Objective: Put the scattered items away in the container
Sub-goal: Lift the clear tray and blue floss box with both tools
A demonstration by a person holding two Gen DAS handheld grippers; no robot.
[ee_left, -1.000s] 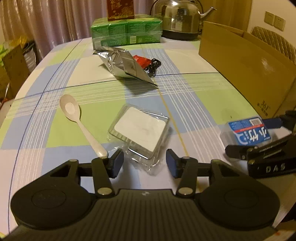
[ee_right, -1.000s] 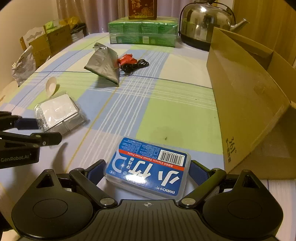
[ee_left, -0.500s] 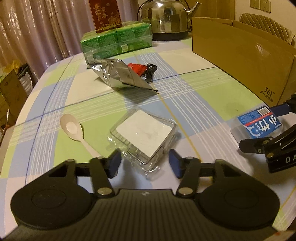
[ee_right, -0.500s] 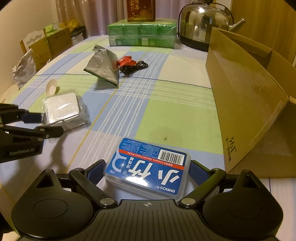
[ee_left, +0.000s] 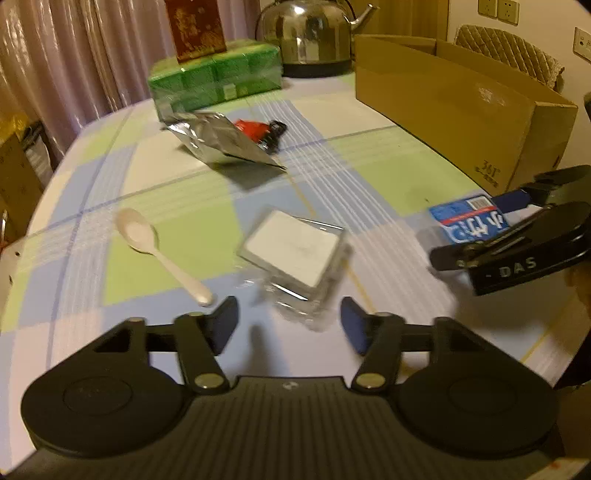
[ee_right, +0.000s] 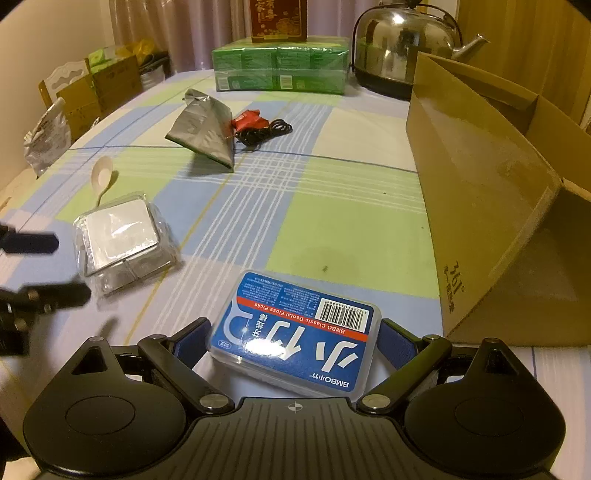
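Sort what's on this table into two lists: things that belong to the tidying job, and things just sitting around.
Job:
cardboard box (the container)
dental floss box, between the right gripper jaws
clear plastic packet, ahead of the left gripper, whose jaws have just been opening
white spoon
foil pouch
red item with black cable

Lying about:
kettle
green packs

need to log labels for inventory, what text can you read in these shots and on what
"BMBO Classic Dental Floss Picks" and "BMBO小竹": blue floss box between the right gripper pads.
"361°": cardboard box; smaller line beneath unreadable.
"DAS": right gripper body, left wrist view.
Barcode digits and fine print on floss box: too small.
Red box characters, green packs labels: too blurred.
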